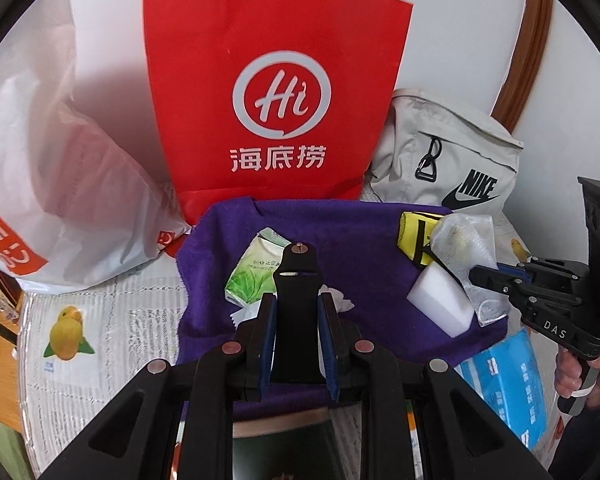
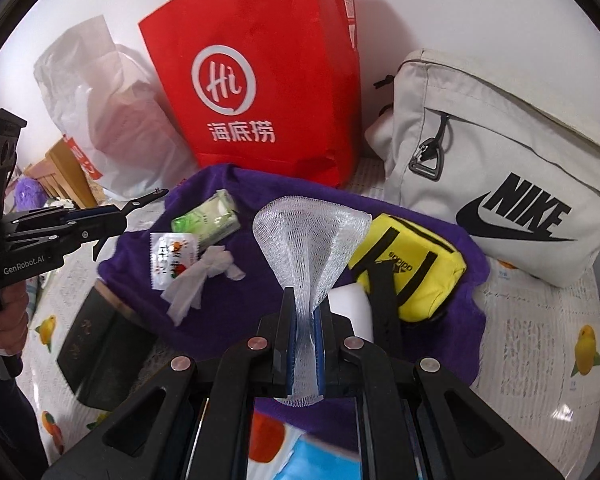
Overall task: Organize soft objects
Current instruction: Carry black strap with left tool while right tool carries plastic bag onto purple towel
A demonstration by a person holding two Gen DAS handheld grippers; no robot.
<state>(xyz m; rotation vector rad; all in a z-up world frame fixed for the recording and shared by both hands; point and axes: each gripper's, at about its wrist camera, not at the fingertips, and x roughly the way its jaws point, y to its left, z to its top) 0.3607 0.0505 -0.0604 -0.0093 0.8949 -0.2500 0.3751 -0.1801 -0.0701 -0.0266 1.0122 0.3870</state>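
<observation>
Right claw (image 2: pixel 304 344) pinches white foam net (image 2: pixel 312 232), long axis toward 12 o'clock, above purple towel (image 2: pixel 260 280). Left claw (image 1: pixel 298 328) clamps black strap (image 1: pixel 298 280), possibly plastic. Red bag (image 2: pixel 260 80) reads "Hi"; grey bag (image 2: pixel 500 160) at 2 o'clock, "NIKE".

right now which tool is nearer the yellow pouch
Right. The right tool, shut on white foam netting, sits just beside the yellow pouch. The left tool, gripping a black strap, is across the purple towel.

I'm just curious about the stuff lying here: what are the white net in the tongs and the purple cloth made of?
The white net looks like soft foam plastic mesh: open diamond weave, translucent, pinched thin where the right tongs squeeze it. The purple cloth seems a fuzzy, matte towel fabric, with a nappy surface and soft rumpled edges.
</observation>
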